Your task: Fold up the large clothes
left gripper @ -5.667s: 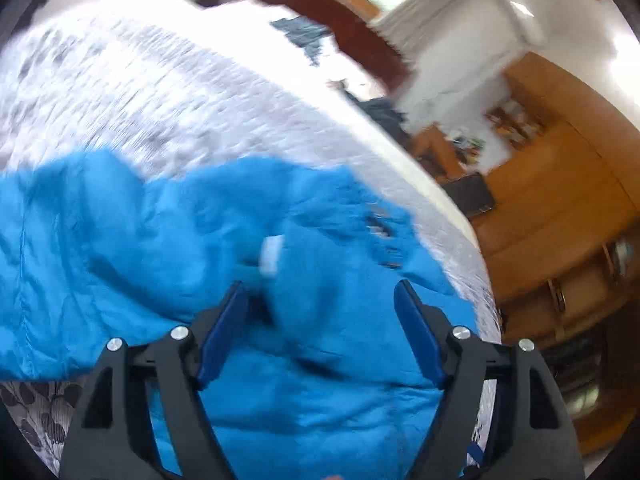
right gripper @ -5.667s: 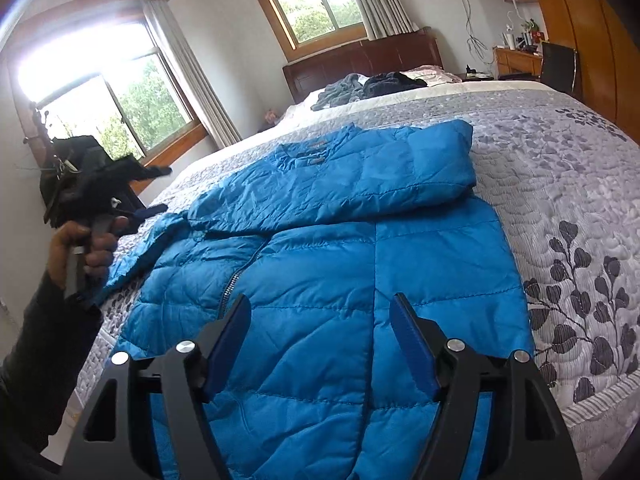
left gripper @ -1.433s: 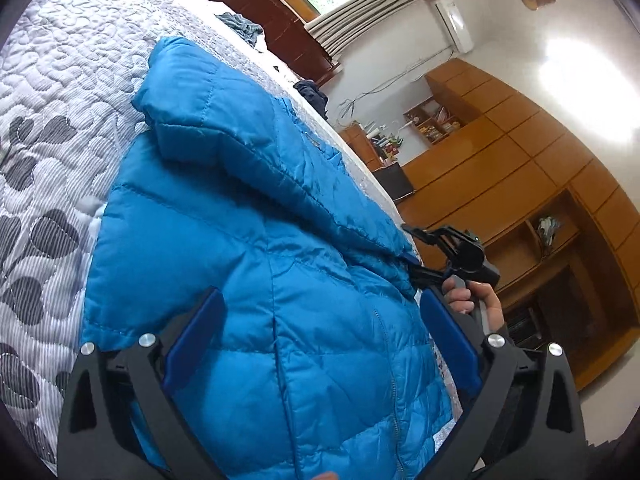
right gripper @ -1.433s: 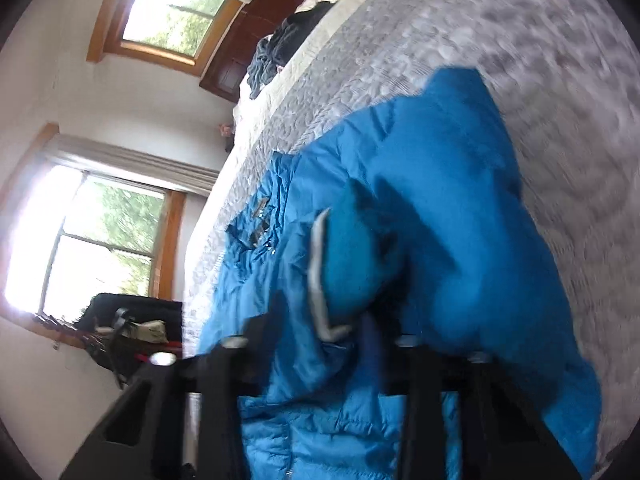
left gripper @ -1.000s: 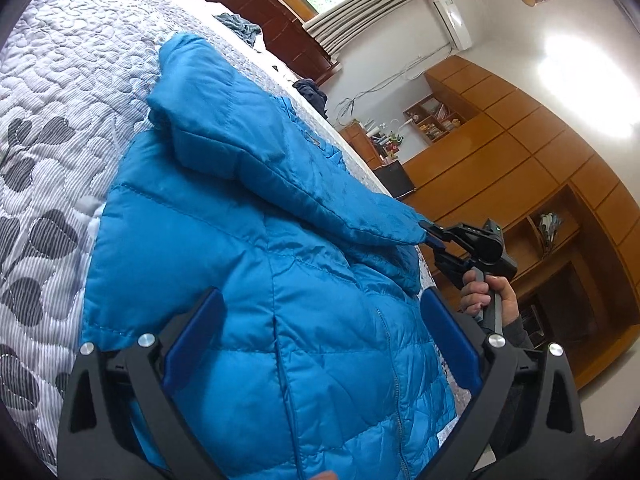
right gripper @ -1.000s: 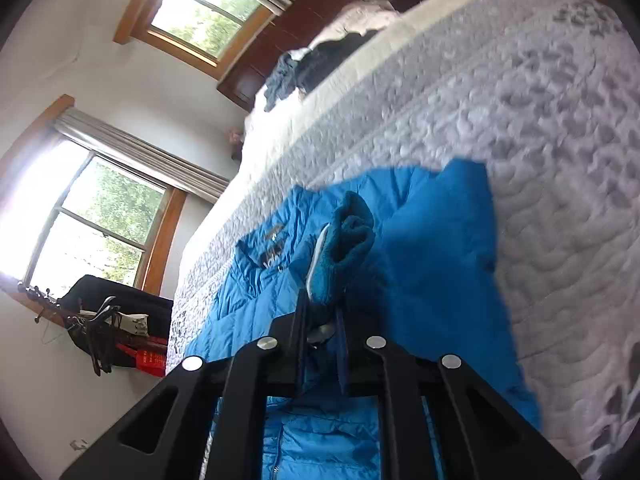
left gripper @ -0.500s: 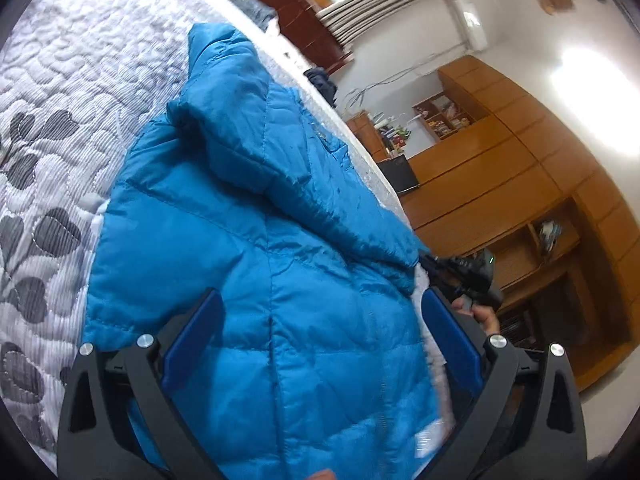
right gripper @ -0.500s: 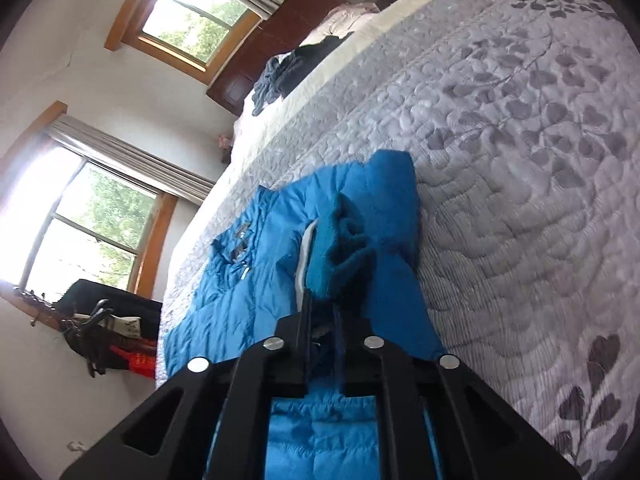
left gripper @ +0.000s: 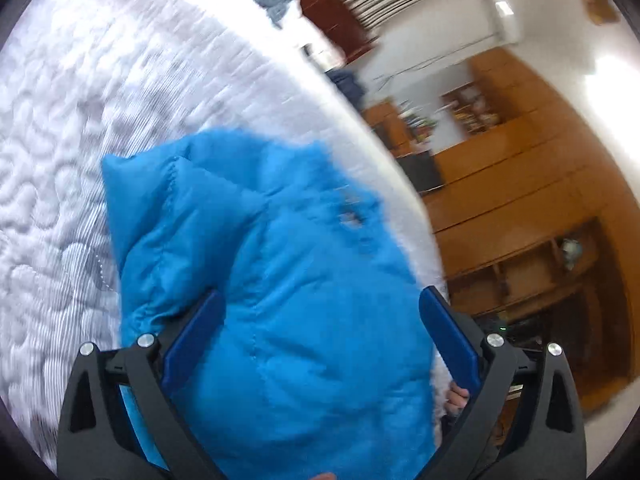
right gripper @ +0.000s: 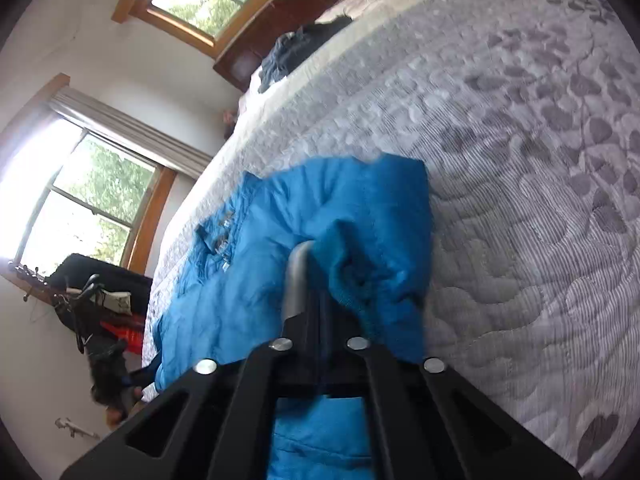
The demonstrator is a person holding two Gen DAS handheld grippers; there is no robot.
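Observation:
The blue puffer jacket lies on the quilted bed and fills the middle of the blurred left wrist view. My left gripper hovers open just over it, the blue pads spread wide with jacket fabric showing between them. In the right wrist view the jacket is spread on the bed with a sleeve lying over it. My right gripper is shut on the sleeve cuff, which bunches up over the fingertips beside a grey lining edge.
The grey leaf-patterned quilt stretches to the right of the jacket. A pile of dark clothes lies near the headboard. A wooden wardrobe and shelves stand beyond the bed edge. A black bag sits under the window.
The right gripper stays shut on the cuff and has carried the sleeve across the jacket. The left gripper has swung quickly toward the jacket's upper part, blurring its view.

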